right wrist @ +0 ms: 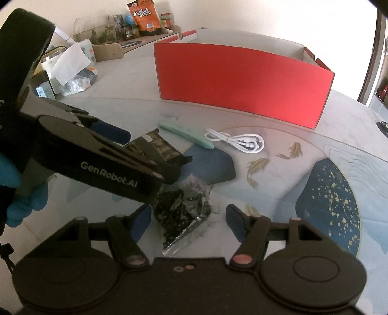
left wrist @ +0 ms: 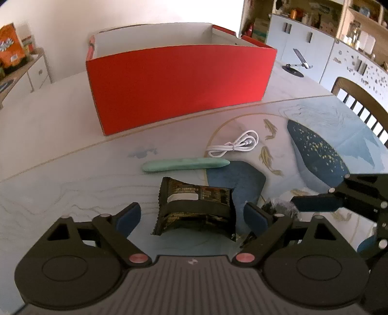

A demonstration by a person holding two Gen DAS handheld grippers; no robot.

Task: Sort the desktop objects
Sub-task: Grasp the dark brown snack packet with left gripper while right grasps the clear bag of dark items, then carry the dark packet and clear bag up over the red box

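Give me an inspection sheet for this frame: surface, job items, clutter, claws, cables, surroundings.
Surface: table with fish-print mat.
Job items: red box open-topped; green stick, black packet, clear bag lie on the mat.
Clutter: tissues, jars and snack bag at the far edge.
Claws: left claw open around the packet; right claw open around the bag.
Cables: white cable, coiled.
Surroundings: cabinets, chair.

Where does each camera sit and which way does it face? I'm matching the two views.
Left wrist: on the left gripper, facing the dark packet and red box; the right gripper shows.
Right wrist: on the right gripper, over a crinkled bag; the left gripper's body crosses.
Shared: box, white cable, green stick.
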